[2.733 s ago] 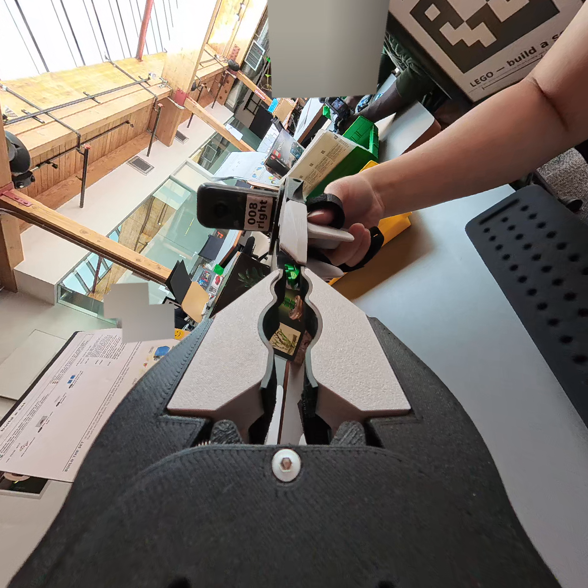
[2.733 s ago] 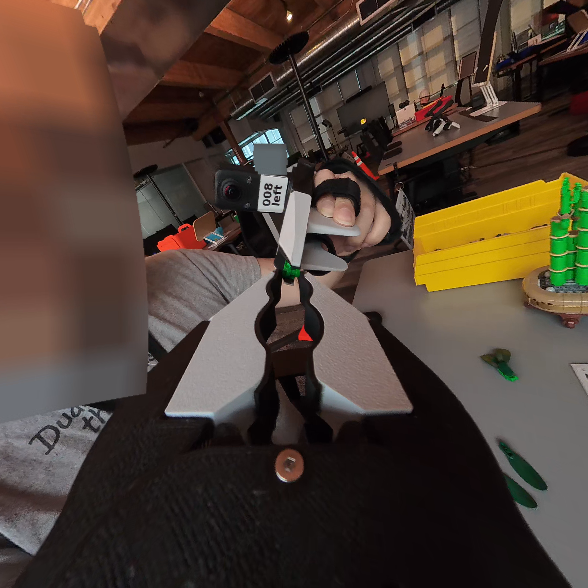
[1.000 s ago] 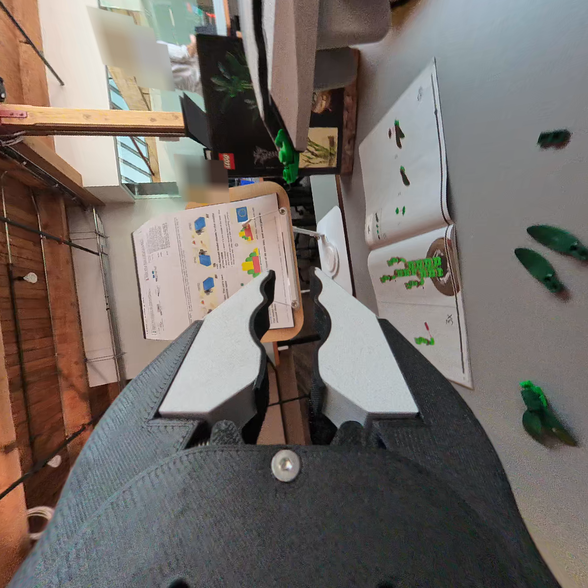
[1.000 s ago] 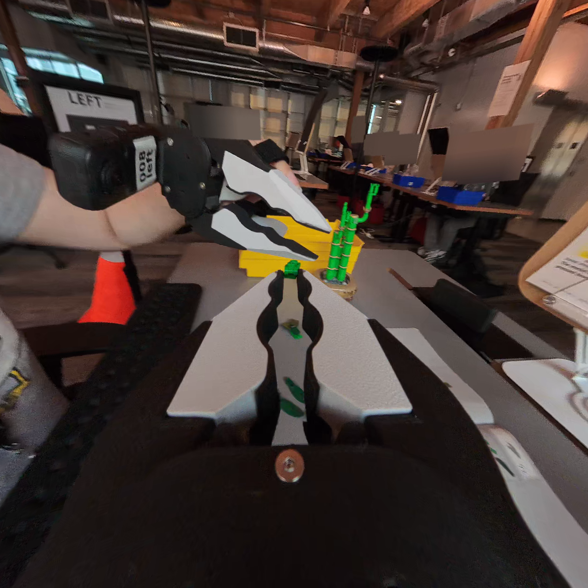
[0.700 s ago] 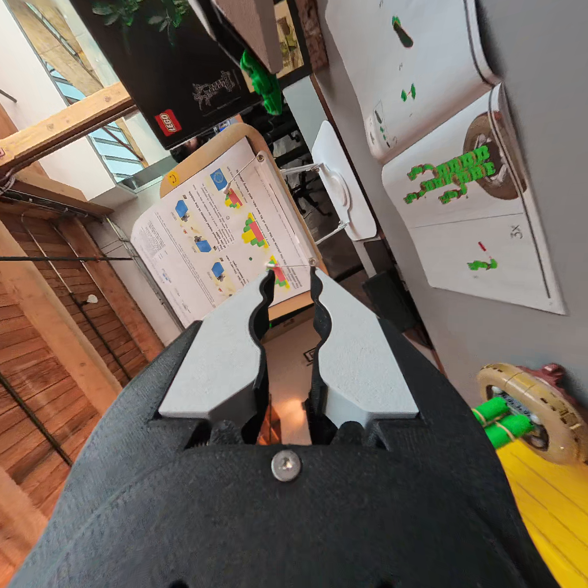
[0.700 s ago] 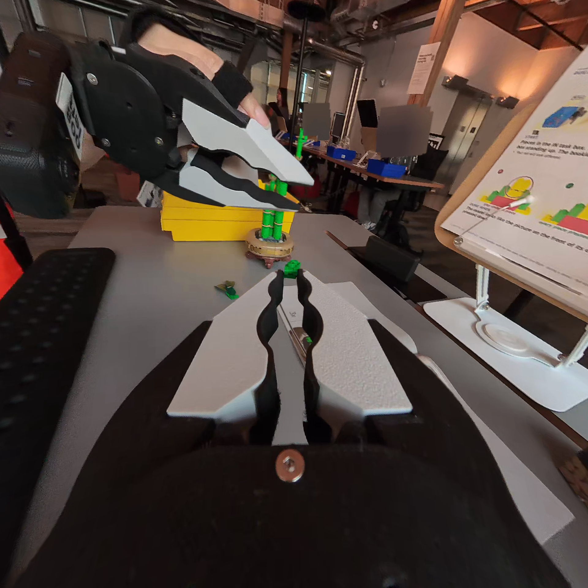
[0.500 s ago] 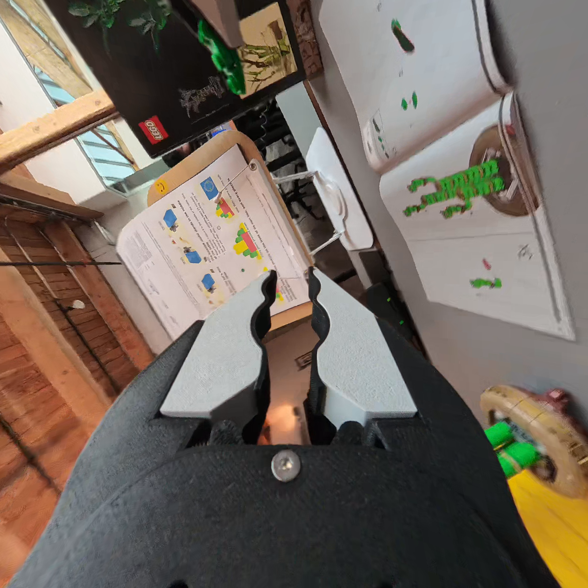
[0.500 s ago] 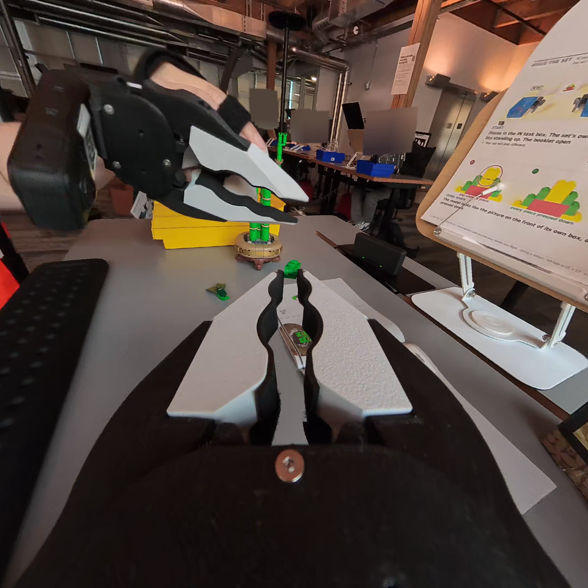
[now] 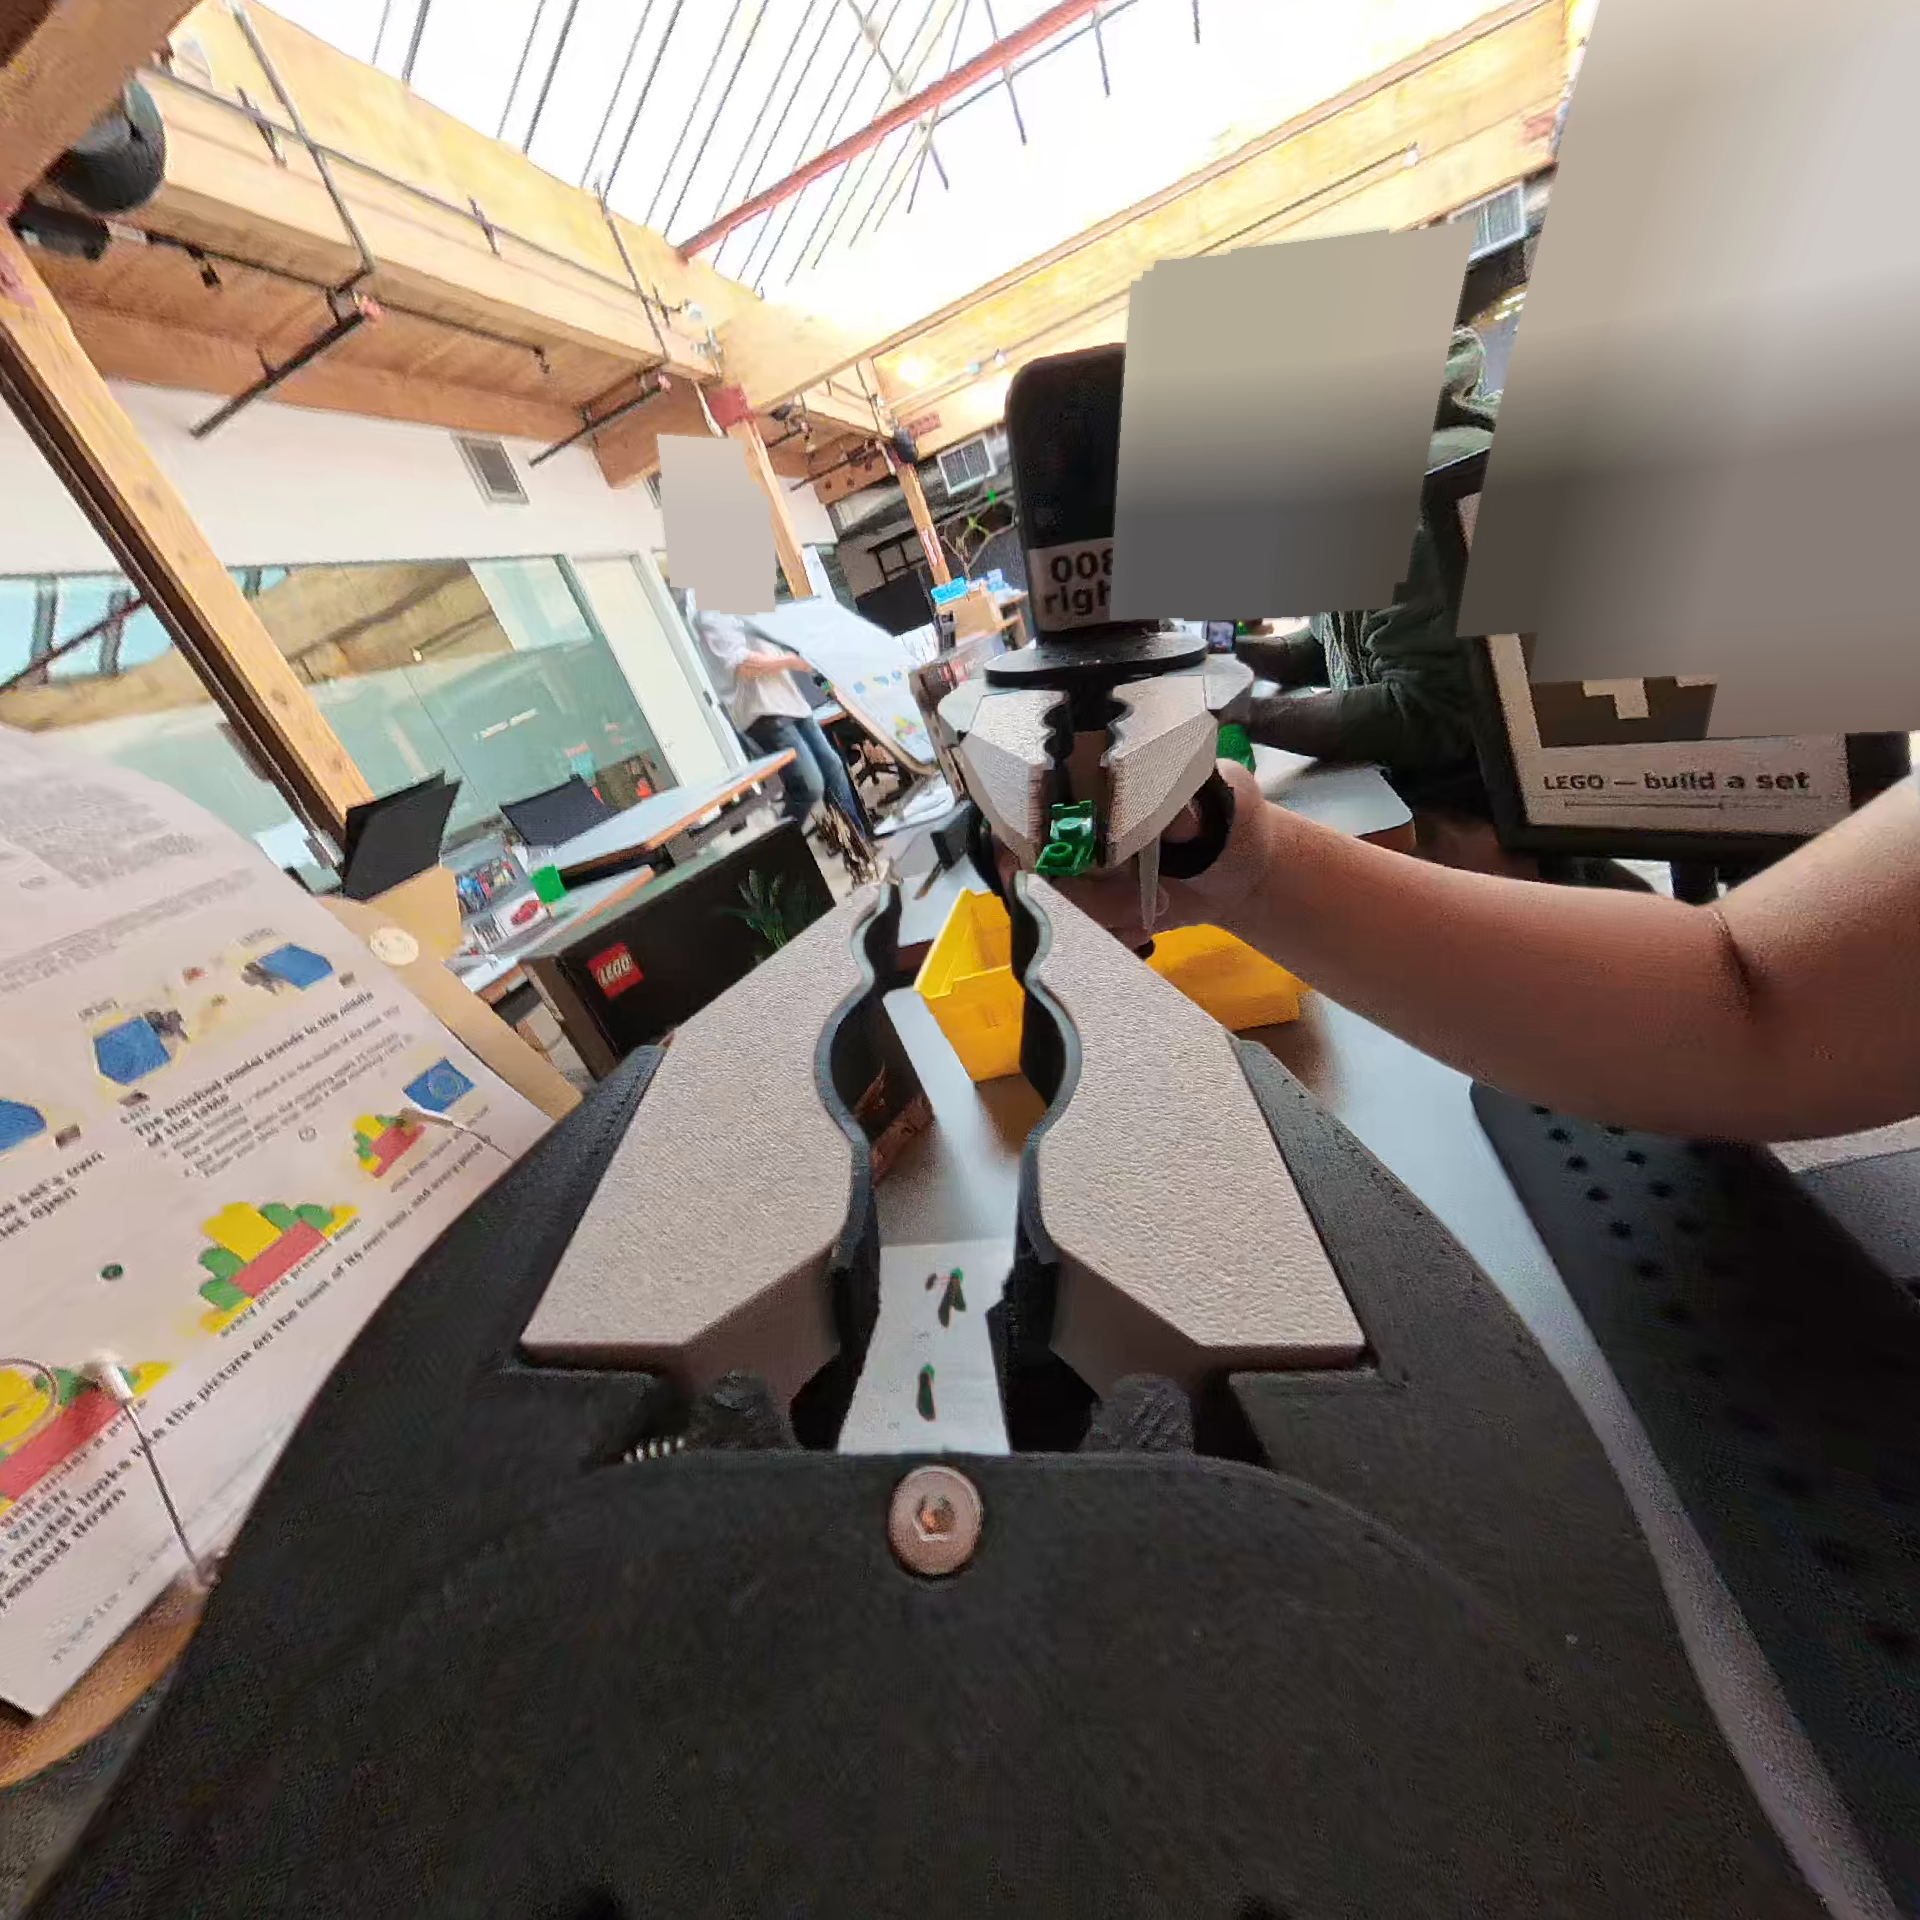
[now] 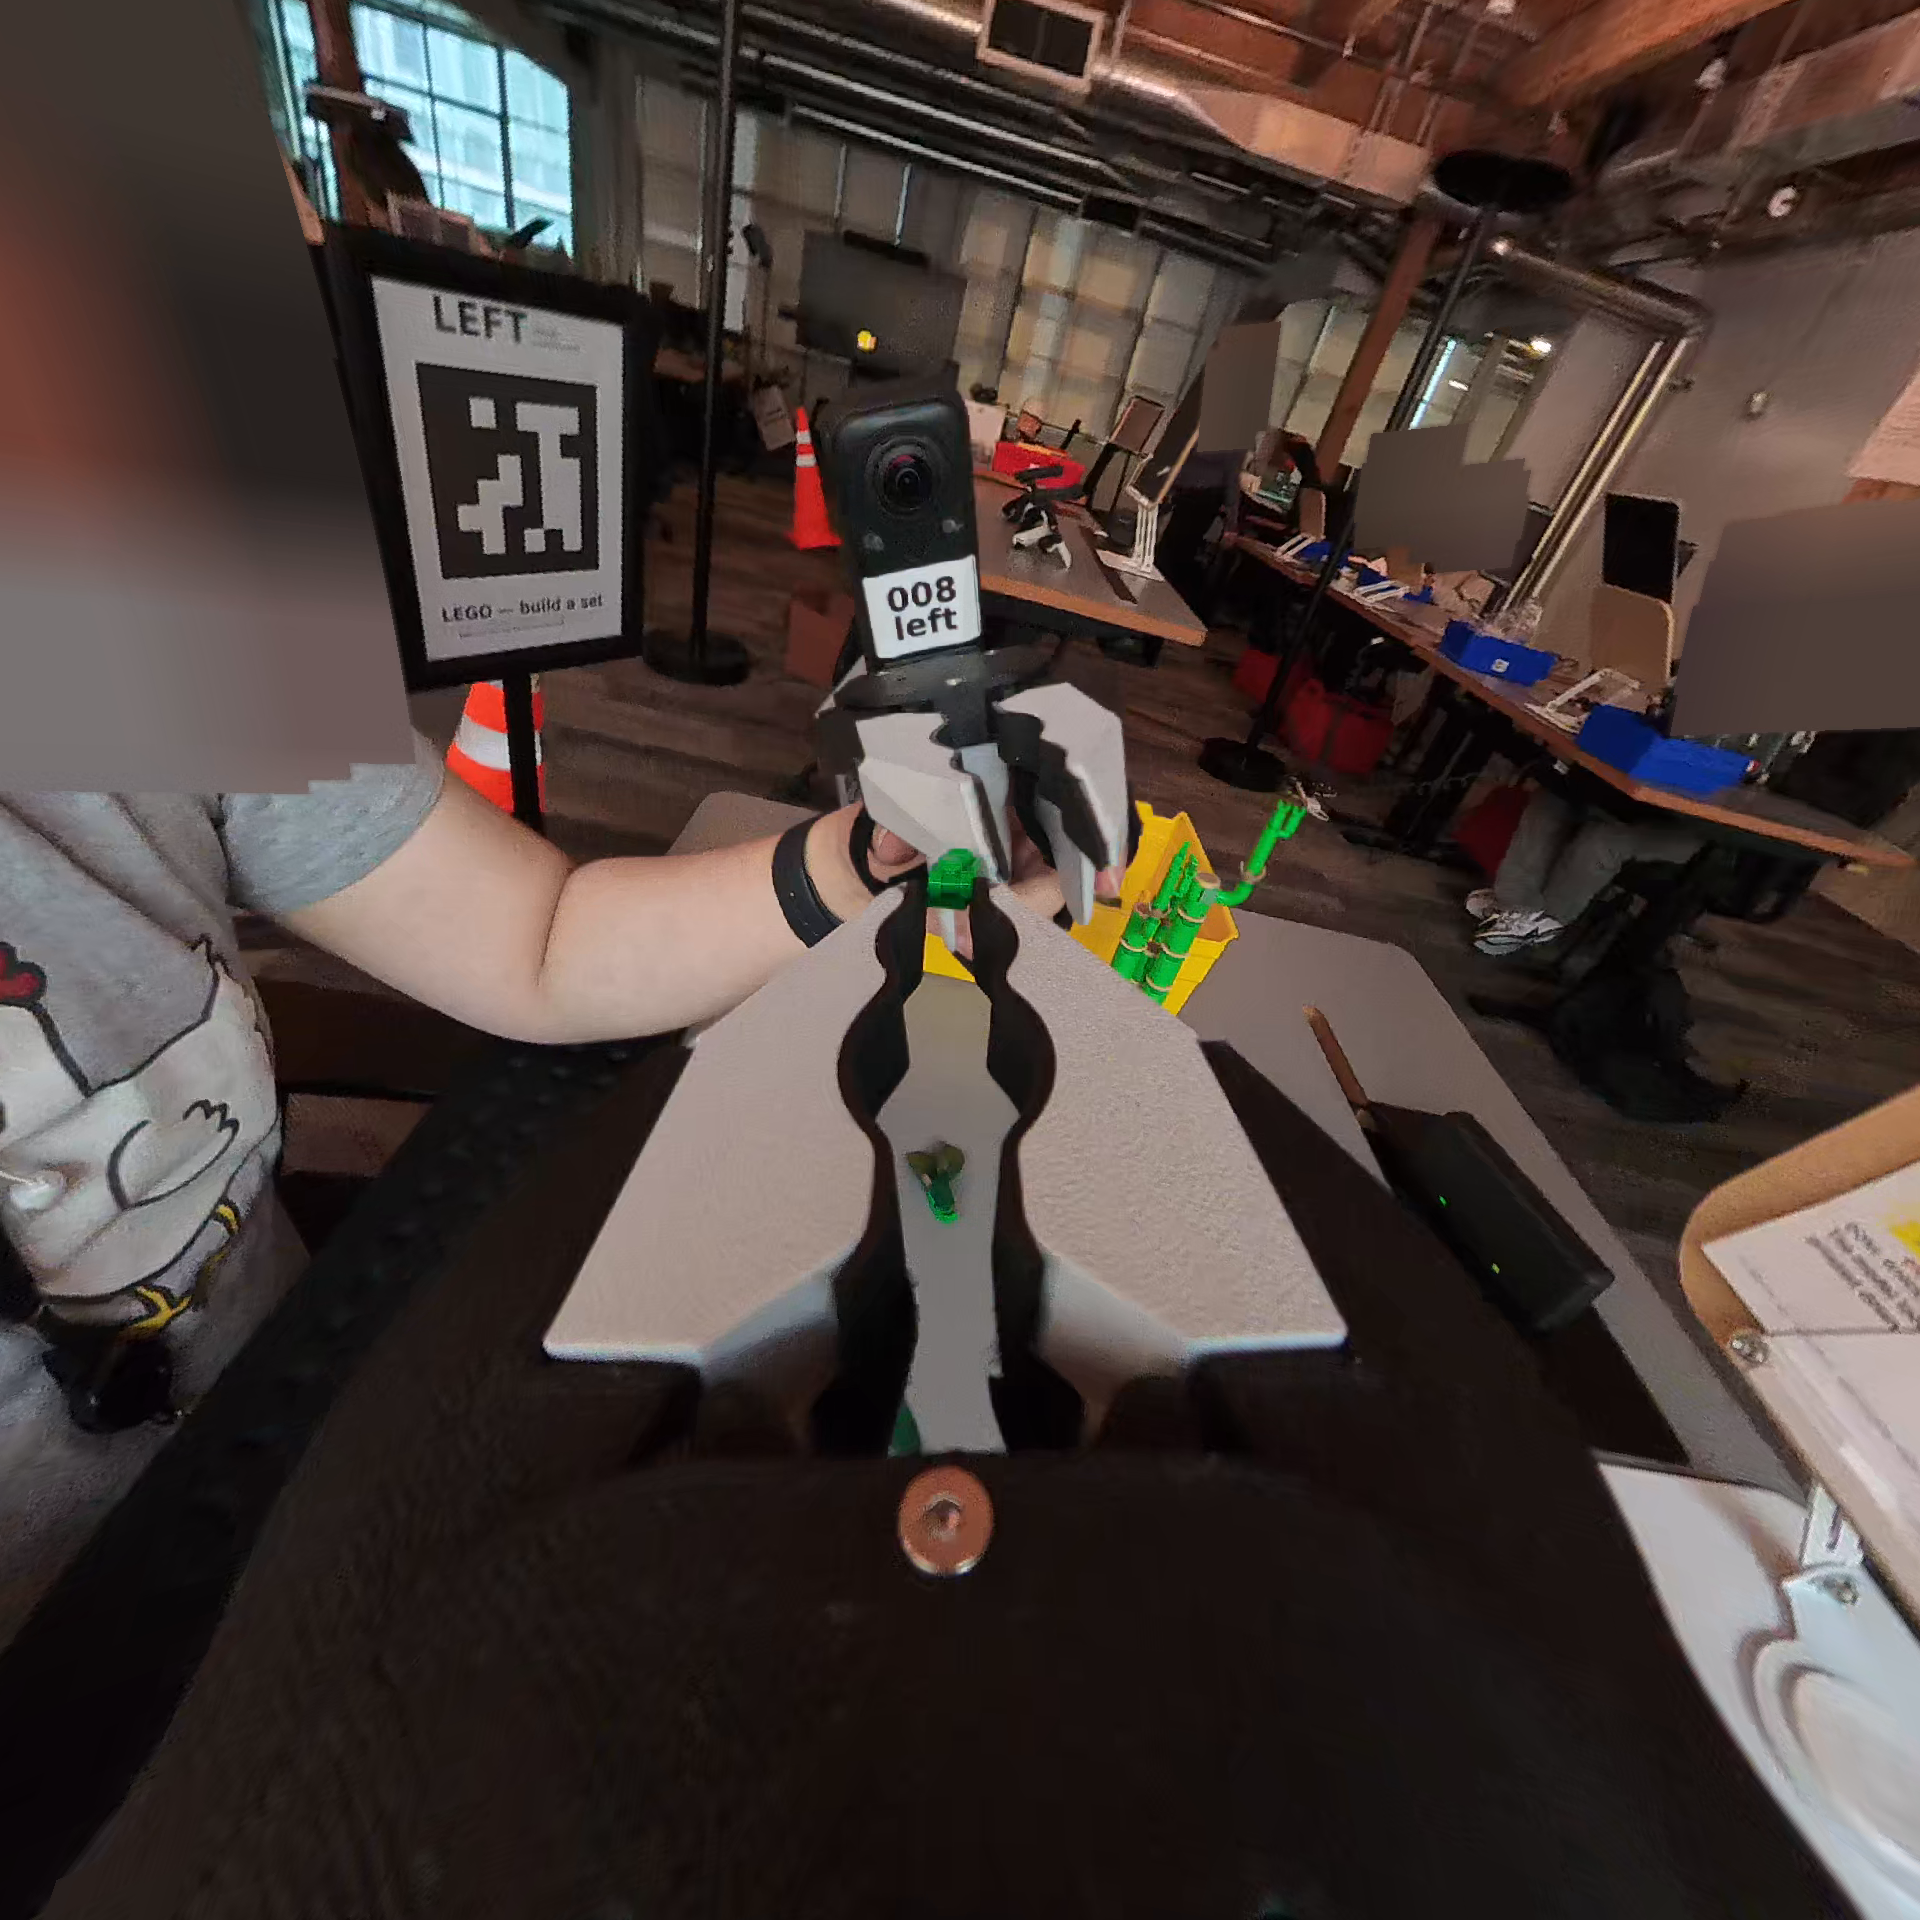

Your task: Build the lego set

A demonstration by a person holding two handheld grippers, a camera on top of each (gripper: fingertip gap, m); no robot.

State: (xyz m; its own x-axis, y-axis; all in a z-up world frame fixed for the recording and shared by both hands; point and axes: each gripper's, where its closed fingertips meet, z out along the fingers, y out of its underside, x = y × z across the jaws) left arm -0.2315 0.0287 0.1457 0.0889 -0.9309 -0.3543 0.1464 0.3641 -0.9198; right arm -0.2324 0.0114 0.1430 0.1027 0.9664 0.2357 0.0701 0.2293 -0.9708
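Both grippers swung up off the table, now tip to tip above the yellow bin (image 9: 977,987). Right gripper (image 10: 948,902) is clamped on the green lego piece (image 10: 951,878); left gripper (image 9: 948,902) is empty, jaws parted slightly, just beside it.

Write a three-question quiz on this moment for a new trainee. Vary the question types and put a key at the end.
1. True or false: the right gripper holds a small green brick at its fingertips.
2. Multiple choice: the left gripper is (A) open with nothing between its fingers, (B) shut on a leaf, (C) shut on the yellow bin.
3. Fill in: the green bamboo model stands in front of a ____ bin, as the right wrist view shows.

Key: 1 true; 2 A; 3 yellow.
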